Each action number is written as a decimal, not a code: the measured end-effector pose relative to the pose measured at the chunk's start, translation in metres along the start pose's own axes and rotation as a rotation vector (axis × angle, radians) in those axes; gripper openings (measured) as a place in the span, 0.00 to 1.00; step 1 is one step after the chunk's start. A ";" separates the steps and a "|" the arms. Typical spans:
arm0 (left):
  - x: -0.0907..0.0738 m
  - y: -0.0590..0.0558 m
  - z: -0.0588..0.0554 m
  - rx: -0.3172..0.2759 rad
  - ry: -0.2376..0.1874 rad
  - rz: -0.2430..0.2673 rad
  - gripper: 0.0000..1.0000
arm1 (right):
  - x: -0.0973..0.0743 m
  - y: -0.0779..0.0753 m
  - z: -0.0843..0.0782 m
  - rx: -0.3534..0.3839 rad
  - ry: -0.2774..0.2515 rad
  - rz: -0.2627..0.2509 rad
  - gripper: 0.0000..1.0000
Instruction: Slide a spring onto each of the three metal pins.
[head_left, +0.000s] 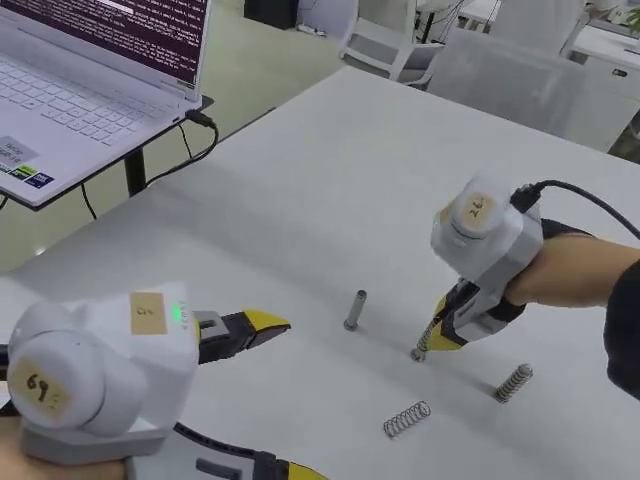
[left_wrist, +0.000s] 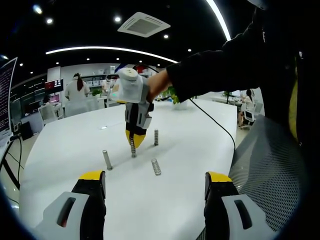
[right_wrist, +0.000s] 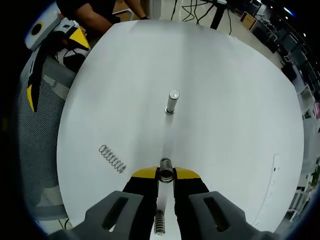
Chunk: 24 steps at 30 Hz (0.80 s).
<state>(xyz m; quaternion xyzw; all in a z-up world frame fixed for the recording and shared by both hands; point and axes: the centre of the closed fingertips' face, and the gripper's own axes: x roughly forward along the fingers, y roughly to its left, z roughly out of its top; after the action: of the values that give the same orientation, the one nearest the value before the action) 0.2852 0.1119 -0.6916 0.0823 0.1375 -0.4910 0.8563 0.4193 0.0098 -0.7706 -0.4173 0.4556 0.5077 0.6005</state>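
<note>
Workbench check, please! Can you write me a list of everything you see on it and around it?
Surface: white table, plain and flat.
Job's things: bare grey metal pin standing upright; silver coil spring in the right gripper, seemingly going over a second pin; another spring standing, seemingly on a pin already; loose spring lying flat.
Clutter: nothing seen.
Grippers: right gripper shut on the silver coil spring; left gripper open, holding nothing.
Cables: black cable from the right gripper; black laptop cable.
Surroundings: open white laptop beside the table; white chairs.
</note>
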 end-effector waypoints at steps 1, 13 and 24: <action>0.000 0.000 0.000 0.000 0.000 0.000 0.78 | 0.001 0.000 0.000 0.001 0.001 -0.001 0.09; 0.000 0.000 0.000 -0.004 -0.003 -0.003 0.77 | 0.010 0.001 -0.004 0.011 0.008 0.007 0.09; 0.001 0.000 0.000 -0.005 -0.001 -0.010 0.76 | 0.011 0.003 -0.005 0.003 0.014 0.006 0.15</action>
<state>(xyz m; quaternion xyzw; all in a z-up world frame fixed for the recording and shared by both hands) 0.2856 0.1109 -0.6923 0.0794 0.1386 -0.4949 0.8542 0.4166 0.0076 -0.7828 -0.4184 0.4617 0.5057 0.5967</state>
